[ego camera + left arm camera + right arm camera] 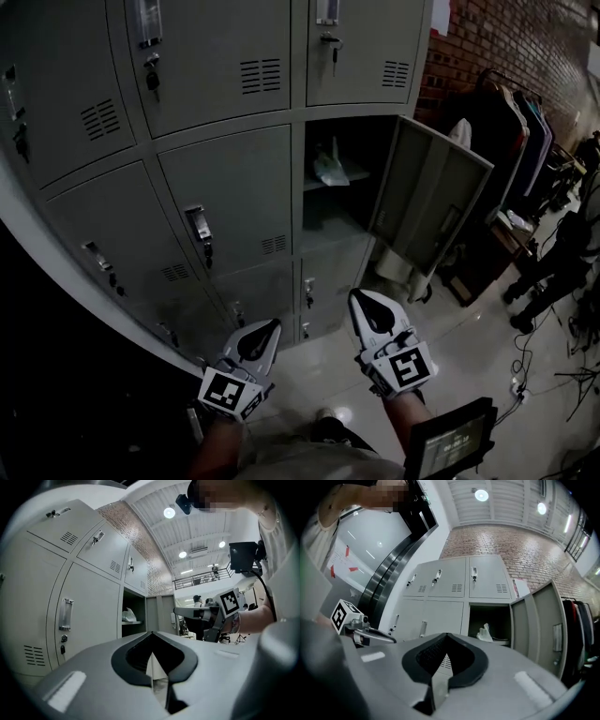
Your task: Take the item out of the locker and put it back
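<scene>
A pale, crumpled bag [330, 169] lies on the shelf inside the one open locker [339, 220] of a grey locker bank; its door [427, 202] swings out to the right. The same bag [128, 616] [486, 633] shows in both gripper views. My left gripper [272, 324] [151, 633] and right gripper [355, 296] [446, 634] hover side by side in front of the lockers, well short of the opening. Both point roughly level at the bank. Their jaws are shut with nothing between them.
Closed locker doors [234, 202] with keys in their locks fill the left. A brick wall [506, 37] and a clothes rack [520, 122] stand to the right, and cables [553, 366] trail over the floor. A person [562, 253] stands at far right. A small screen [450, 441] is near my right arm.
</scene>
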`<state>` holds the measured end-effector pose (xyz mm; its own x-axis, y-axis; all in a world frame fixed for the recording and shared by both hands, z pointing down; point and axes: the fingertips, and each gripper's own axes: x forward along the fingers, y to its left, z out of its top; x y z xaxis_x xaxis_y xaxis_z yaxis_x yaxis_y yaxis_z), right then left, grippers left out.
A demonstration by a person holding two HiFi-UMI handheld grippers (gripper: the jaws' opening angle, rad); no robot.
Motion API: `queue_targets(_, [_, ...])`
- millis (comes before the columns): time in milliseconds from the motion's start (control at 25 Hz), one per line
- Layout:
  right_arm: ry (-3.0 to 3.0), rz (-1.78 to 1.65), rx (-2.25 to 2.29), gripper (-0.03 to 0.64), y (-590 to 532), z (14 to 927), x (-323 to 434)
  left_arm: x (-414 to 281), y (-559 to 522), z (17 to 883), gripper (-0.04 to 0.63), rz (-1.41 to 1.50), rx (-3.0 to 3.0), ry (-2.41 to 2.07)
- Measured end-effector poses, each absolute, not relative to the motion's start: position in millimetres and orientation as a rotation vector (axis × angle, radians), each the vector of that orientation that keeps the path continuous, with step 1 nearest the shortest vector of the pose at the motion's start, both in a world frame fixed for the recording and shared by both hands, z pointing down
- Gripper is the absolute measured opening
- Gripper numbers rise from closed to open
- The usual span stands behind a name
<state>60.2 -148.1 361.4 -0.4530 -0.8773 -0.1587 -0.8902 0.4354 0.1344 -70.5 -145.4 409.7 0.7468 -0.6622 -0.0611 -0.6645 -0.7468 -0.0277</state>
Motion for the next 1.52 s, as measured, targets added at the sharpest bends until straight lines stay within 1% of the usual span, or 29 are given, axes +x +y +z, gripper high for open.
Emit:
queue_targets(280, [2.677, 0.247, -1.597, 0.000, -106, 377, 43, -71, -111, 406, 0.005, 0.096, -2.907, 1.078])
queue_targets(640, [2.685, 0.243, -1.581, 0.000, -74, 376, 64, -44, -77, 400, 0.005, 0.052, -2.902, 1.013])
queue_targets(1520, [2.739, 0.294, -1.559, 0.000, -70, 380, 66, -30, -76, 402, 0.005, 0.058, -2.906, 1.028])
